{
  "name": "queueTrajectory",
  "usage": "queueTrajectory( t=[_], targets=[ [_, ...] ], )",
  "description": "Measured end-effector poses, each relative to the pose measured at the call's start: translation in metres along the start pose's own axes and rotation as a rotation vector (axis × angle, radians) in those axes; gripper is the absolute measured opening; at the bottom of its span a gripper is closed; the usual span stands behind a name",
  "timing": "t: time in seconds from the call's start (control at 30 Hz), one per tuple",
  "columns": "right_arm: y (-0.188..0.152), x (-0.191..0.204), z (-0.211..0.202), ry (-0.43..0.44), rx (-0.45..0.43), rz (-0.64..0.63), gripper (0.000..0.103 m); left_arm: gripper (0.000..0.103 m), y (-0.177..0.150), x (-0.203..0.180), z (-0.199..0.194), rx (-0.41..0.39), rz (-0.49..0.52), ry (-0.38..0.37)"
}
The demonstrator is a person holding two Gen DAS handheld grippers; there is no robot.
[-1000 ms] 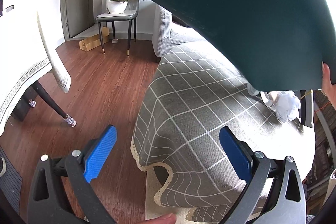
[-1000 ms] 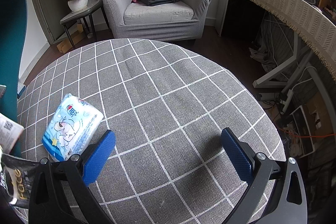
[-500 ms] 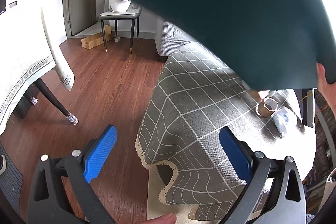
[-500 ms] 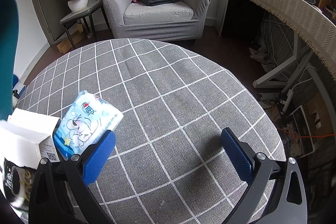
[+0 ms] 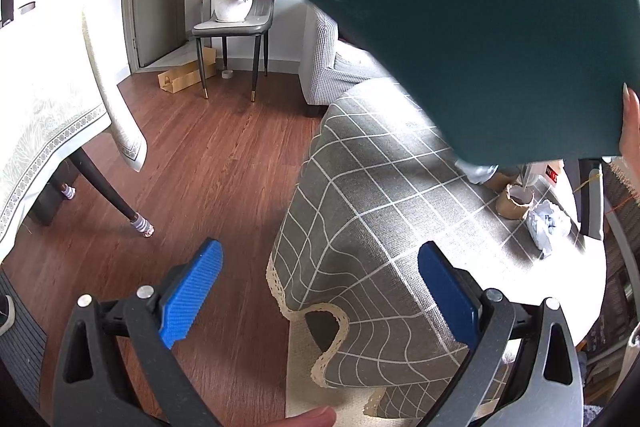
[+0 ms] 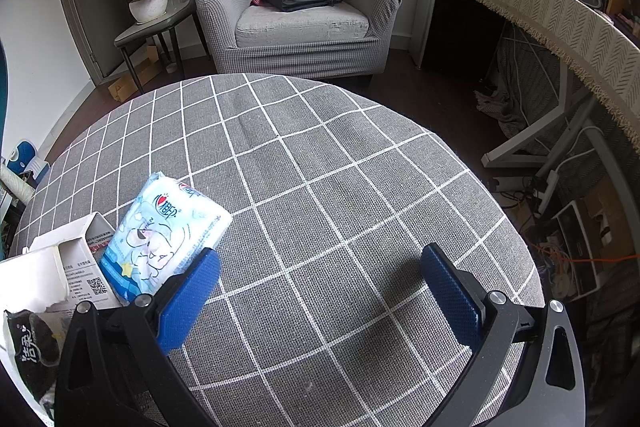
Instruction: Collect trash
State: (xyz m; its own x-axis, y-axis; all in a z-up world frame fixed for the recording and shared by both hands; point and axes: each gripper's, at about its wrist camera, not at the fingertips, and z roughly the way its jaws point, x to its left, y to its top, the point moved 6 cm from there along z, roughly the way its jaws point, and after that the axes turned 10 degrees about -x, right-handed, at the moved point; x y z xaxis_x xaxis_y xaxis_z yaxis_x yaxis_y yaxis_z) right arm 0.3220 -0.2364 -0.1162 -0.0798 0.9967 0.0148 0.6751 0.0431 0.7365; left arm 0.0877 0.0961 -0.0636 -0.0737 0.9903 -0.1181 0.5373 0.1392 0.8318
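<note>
A blue tissue pack (image 6: 164, 235), an opened white carton (image 6: 60, 267) and a black-and-white wrapper (image 6: 28, 359) lie at the left of the round table with the grey checked cloth (image 6: 320, 187). My right gripper (image 6: 316, 299) is open and empty above the cloth, its left finger beside the tissue pack. In the left wrist view a crumpled white paper (image 5: 548, 225) and a brown paper cup (image 5: 516, 203) sit on the table, far right. My left gripper (image 5: 320, 295) is open and empty over the table's edge. A dark green bin (image 5: 460, 7) held by a hand fills the top.
A grey armchair (image 6: 296, 15) with a black bag stands behind the table. A chair with a potted plant (image 5: 236, 3) stands by the door. A dining table with a white cloth (image 5: 44, 107) is at left over wood floor. A desk with cables (image 6: 560, 67) is at right.
The tissue pack, white carton and wrapper have slid right into the right wrist view. In the left wrist view the green bin has shifted, uncovering the cup and crumpled paper.
</note>
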Motion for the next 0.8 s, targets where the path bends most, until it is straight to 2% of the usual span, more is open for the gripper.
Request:
queueTrajectory(
  t=[0.47, 0.73, 0.8],
  targets=[
    [0.000, 0.000, 0.001, 0.000, 0.000, 0.000, 0.101, 0.100, 0.000, 0.025, -0.013, -0.016, -0.014, 0.017],
    [0.000, 0.000, 0.000, 0.000, 0.000, 0.001, 0.101, 0.100, 0.011, 0.060, -0.043, -0.066, -0.015, 0.060],
    [0.000, 0.000, 0.000, 0.000, 0.000, 0.001, 0.101, 0.100, 0.018, 0.074, -0.060, -0.112, -0.032, 0.063]
  ],
)
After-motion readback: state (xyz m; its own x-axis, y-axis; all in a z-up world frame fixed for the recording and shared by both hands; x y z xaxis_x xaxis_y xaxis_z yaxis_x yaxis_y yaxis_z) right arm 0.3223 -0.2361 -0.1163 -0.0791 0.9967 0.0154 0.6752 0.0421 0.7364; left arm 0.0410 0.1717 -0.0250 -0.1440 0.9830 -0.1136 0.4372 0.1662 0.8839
